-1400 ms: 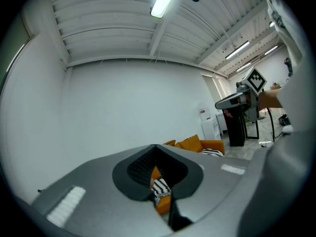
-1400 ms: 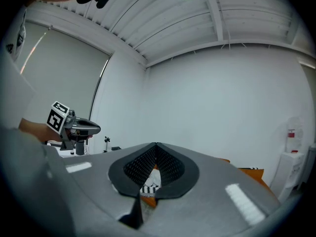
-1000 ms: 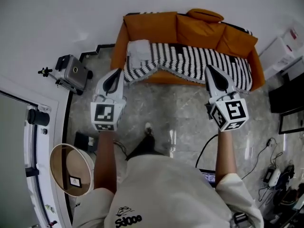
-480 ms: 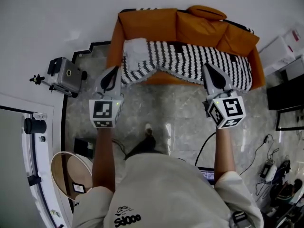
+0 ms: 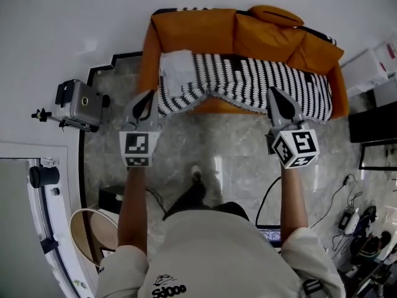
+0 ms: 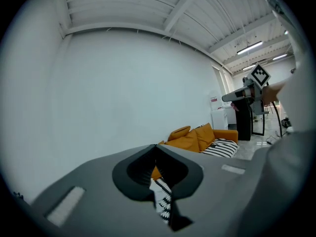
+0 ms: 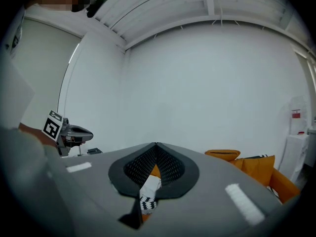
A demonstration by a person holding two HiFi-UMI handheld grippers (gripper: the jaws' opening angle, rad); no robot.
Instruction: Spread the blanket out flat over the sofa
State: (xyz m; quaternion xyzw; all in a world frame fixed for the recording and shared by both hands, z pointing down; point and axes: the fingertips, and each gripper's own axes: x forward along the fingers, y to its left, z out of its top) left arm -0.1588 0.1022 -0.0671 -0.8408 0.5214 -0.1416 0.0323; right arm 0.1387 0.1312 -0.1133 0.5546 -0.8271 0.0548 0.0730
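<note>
- Grey marble floor point(image 5: 229, 148) runs in front of an orange fabric sofa point(image 5: 192, 33) that backs onto a white wall.
- Along the sofa's seat lies a black-and-white striped knitted blanket point(image 5: 260, 79), reaching from near the left arm to the right arm. Its front hem sags unevenly over the seat's front edge.
- At the blanket's left end sits a white patch point(image 5: 177, 67). I cannot tell whether it is a turned-back part of the blanket or a separate cloth.
- Both the left gripper point(image 5: 146, 101) and the right gripper point(image 5: 277, 98) hover over the floor, short of the sofa's front edge. On each, the jaws are pressed together with nothing between them, and each gripper view shows the sofa only beyond the closed tips.
- Handling, as a judgement: the blanket looks soft, limp and light, so it is likely to stretch and bunch. The 2 front corners of the hem look like the best holds, each pinched as a thick fold.
- Room for moving: the floor ahead is open. A grey camera on a tripod point(image 5: 77, 104) stands off the sofa's left end, and white boxes point(image 5: 372, 67) crowd its right end.
</note>
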